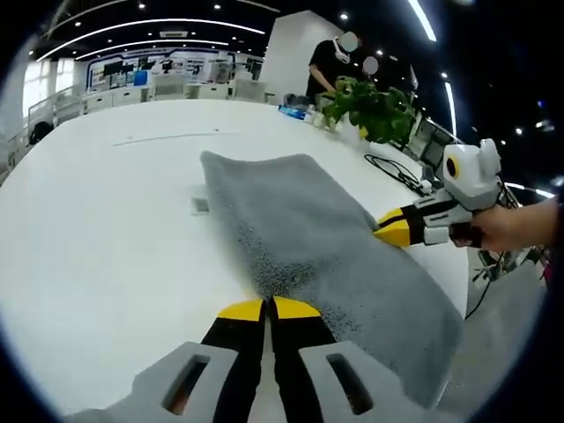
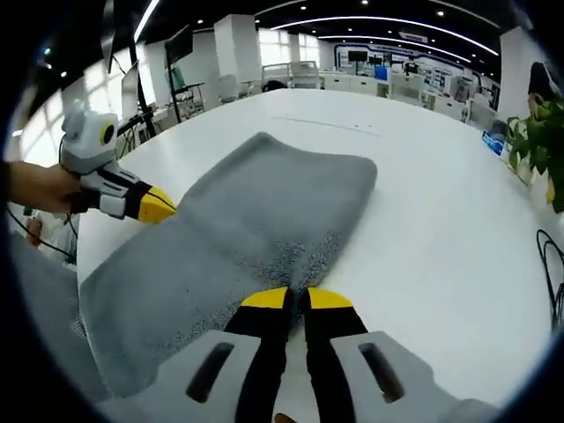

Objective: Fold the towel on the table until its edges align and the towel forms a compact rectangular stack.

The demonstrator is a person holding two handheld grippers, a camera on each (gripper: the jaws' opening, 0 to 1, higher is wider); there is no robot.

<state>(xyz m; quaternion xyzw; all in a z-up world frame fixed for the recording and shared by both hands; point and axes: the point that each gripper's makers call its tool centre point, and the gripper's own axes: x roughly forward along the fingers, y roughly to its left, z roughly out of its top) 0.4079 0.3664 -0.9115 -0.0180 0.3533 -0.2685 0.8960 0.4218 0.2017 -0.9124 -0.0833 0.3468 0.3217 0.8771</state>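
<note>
A grey towel (image 1: 300, 229) lies stretched out on the white table (image 1: 106, 229), with one end drooping over the table's near edge. My left gripper (image 1: 269, 308) is shut on one long edge of the towel. From the right side of that view, my right gripper (image 1: 392, 229) meets the opposite long edge, held by a hand. In the right gripper view the towel (image 2: 256, 203) runs away from my right gripper (image 2: 295, 298), which is shut on its edge. The left gripper (image 2: 160, 208) pinches the far edge at the left.
A potted green plant (image 1: 374, 106) stands near the table's far edge, also seen as the plant (image 2: 542, 141). Black cables (image 1: 397, 172) lie beside it. A person (image 1: 330, 62) stands behind the plant. A small grey mark (image 1: 201, 205) sits on the table by the towel.
</note>
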